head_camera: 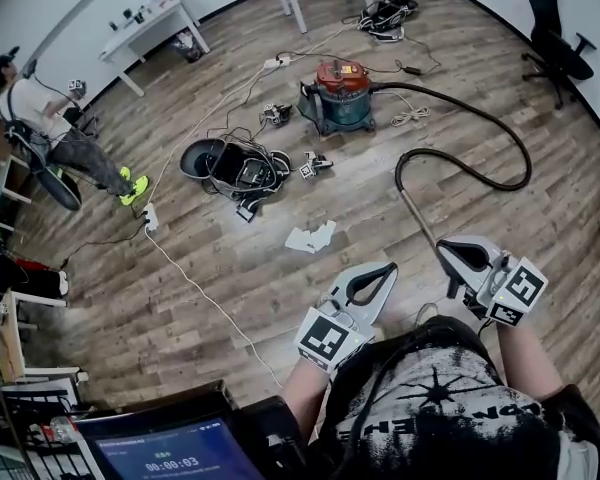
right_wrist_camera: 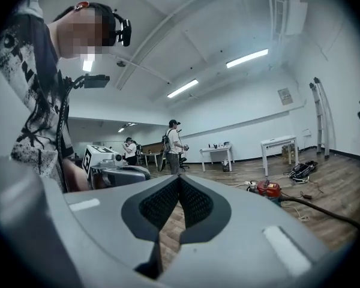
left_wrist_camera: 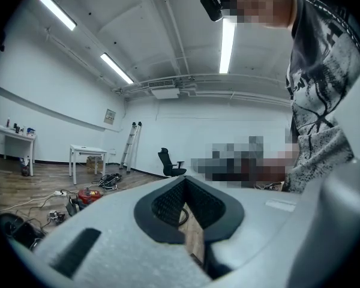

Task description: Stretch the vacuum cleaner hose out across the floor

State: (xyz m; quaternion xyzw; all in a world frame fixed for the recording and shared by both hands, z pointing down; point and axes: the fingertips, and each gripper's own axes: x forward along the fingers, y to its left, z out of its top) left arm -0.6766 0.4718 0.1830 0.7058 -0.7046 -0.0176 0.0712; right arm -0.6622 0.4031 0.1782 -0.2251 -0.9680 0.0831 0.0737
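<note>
**Head view.** The vacuum cleaner (head_camera: 342, 96) is a squat drum with a red lid over a dark body, standing on the wood-plank floor (head_camera: 230, 268). Its black hose (head_camera: 485, 113) leaves the drum's right side and sweeps away in a wide bow. It then curls back and runs on as a thin straight tube toward the viewer. The tube's end is lost behind the right gripper (head_camera: 450, 251), so contact cannot be judged from here. The left gripper (head_camera: 388, 270), a grey shell with dark pads, sits nearer the viewer than the vacuum cleaner, to the left of the tube. The person's torso cuts off the lower frame.

**Left gripper view.** The left gripper (left_wrist_camera: 184, 182) has its tongs pressed together with nothing between them. Only a sliver of plank floor shows through the gap behind the tips. The vacuum cleaner (left_wrist_camera: 87, 195) is small and partly hidden by the gripper's grey shell, and the hose is too small to make out. Beyond the vacuum cleaner a folded ladder (left_wrist_camera: 131, 144) leans on the white wall.

**Right gripper view.** The right gripper (right_wrist_camera: 179, 179) also has its tongs pressed together and empty, the mesh-textured dark pads meeting at the tips. The vacuum cleaner (right_wrist_camera: 268, 189) stands off to the right. The hose (right_wrist_camera: 318, 209) trails from it toward the frame's edge, where the gripper's shell cuts it off.
</note>
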